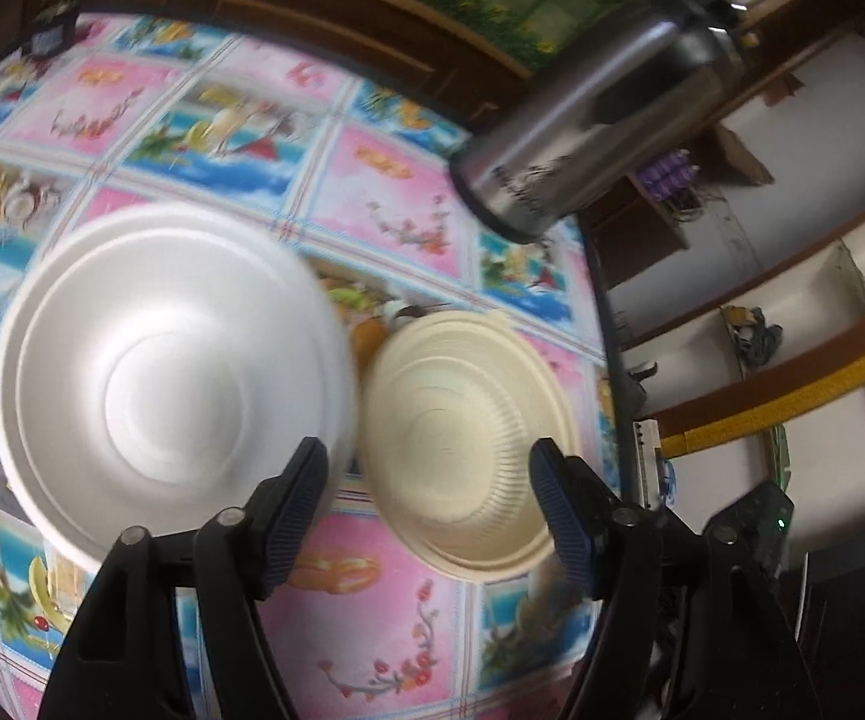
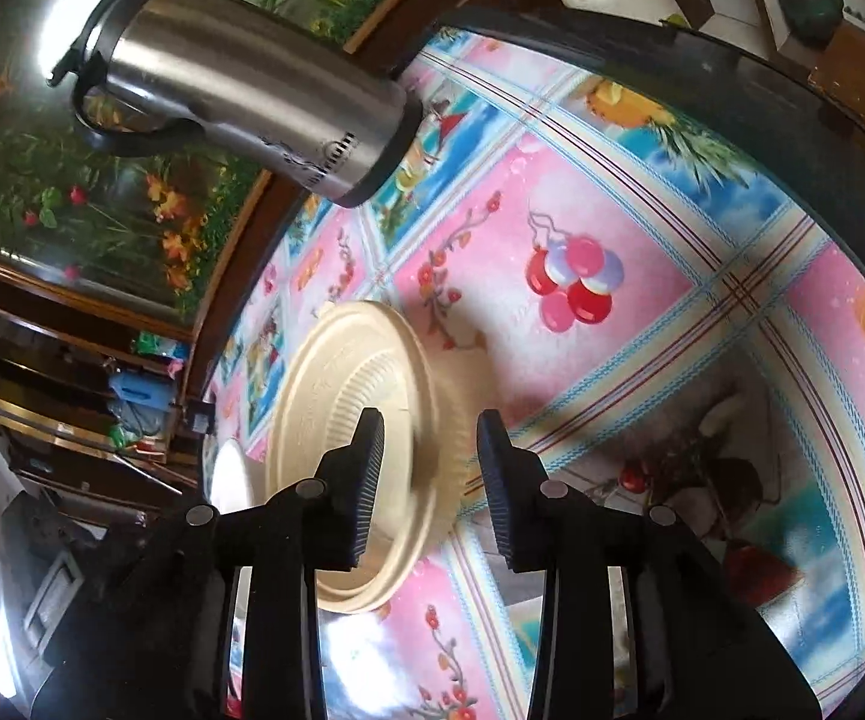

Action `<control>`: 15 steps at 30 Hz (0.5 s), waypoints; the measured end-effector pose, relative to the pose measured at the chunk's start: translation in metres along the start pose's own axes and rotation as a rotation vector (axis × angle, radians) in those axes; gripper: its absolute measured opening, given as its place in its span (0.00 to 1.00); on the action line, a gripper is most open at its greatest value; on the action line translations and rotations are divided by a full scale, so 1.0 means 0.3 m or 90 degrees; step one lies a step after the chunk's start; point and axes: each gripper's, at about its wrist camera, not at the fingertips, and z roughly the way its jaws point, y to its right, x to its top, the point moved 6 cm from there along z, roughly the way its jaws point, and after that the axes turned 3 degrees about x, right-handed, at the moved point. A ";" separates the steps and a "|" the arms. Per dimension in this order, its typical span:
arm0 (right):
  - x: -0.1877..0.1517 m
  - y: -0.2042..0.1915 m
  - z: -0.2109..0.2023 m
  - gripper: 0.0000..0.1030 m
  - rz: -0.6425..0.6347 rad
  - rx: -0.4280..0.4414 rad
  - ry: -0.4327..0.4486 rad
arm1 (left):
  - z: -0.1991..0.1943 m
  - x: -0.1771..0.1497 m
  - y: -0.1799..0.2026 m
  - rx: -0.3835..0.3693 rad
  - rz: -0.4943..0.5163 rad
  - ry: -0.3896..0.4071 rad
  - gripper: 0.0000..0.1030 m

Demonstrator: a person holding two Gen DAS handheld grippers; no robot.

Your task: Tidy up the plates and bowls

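Note:
A white foam bowl (image 1: 168, 372) and a smaller cream ribbed bowl (image 1: 468, 450) sit side by side on the colourful tablecloth (image 1: 372, 630). My left gripper (image 1: 429, 510) is open above them, its left finger over the white bowl's rim, its right finger at the cream bowl's right edge. In the right wrist view the cream bowl (image 2: 336, 396) lies close ahead, and my right gripper (image 2: 429, 480) is open with the bowl's near rim between the fingers. A sliver of the white bowl (image 2: 231, 474) shows at the left.
A tall steel thermos jug (image 1: 600, 114) stands at the table's far edge; it also shows in the right wrist view (image 2: 240, 90). The table's dark rim (image 1: 612, 360) runs just right of the cream bowl. Shelves and clutter lie beyond it.

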 end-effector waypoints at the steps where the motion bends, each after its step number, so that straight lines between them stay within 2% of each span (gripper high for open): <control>1: 0.000 -0.006 -0.005 0.30 -0.003 0.002 0.003 | -0.009 -0.004 0.013 -0.003 0.007 0.001 0.73; 4: 0.000 -0.016 -0.004 0.30 -0.010 0.000 0.006 | -0.001 -0.019 0.058 -0.025 0.037 -0.017 0.77; 6: 0.000 -0.015 -0.004 0.30 -0.003 0.003 0.005 | 0.057 -0.039 0.064 -0.011 0.056 -0.056 0.77; 10: 0.006 -0.005 0.001 0.30 0.003 -0.004 0.010 | 0.144 -0.065 0.022 -0.011 0.022 -0.118 0.77; 15: 0.010 -0.014 0.000 0.30 -0.010 0.000 0.027 | 0.148 -0.055 -0.022 0.000 -0.010 -0.107 0.77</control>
